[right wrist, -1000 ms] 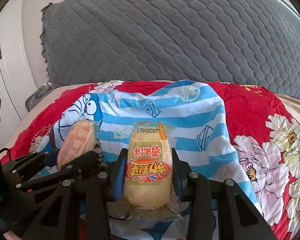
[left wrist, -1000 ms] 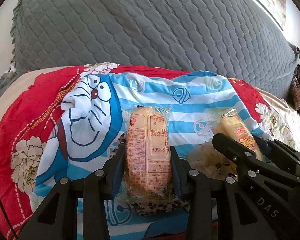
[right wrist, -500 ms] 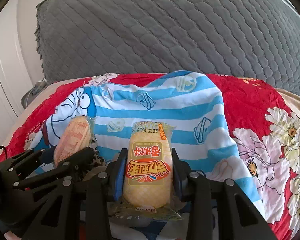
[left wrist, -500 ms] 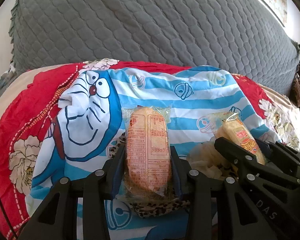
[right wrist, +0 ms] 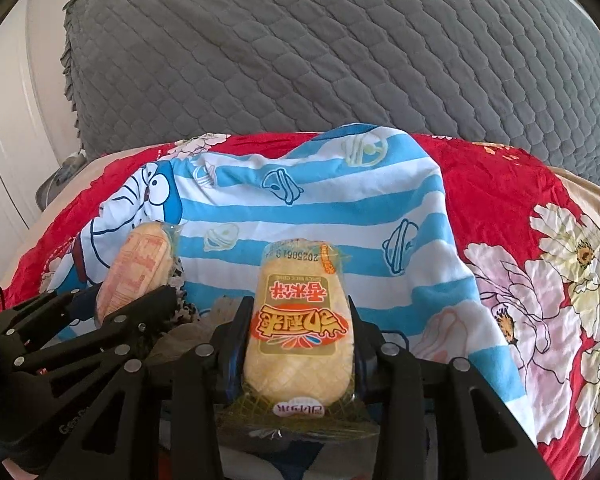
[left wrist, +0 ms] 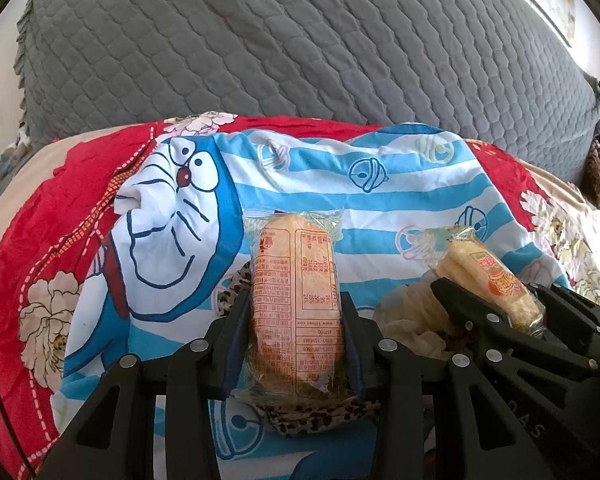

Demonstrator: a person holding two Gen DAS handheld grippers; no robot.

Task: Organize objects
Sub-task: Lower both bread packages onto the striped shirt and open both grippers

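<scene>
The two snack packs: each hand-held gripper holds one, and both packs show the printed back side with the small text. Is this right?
Not quite. Each hand-held gripper does hold one pack, but only the left pack shows the back with small text, seen in the left wrist view. The right pack faces the camera with its front label, orange logo upside down, as the right wrist view shows.
</scene>
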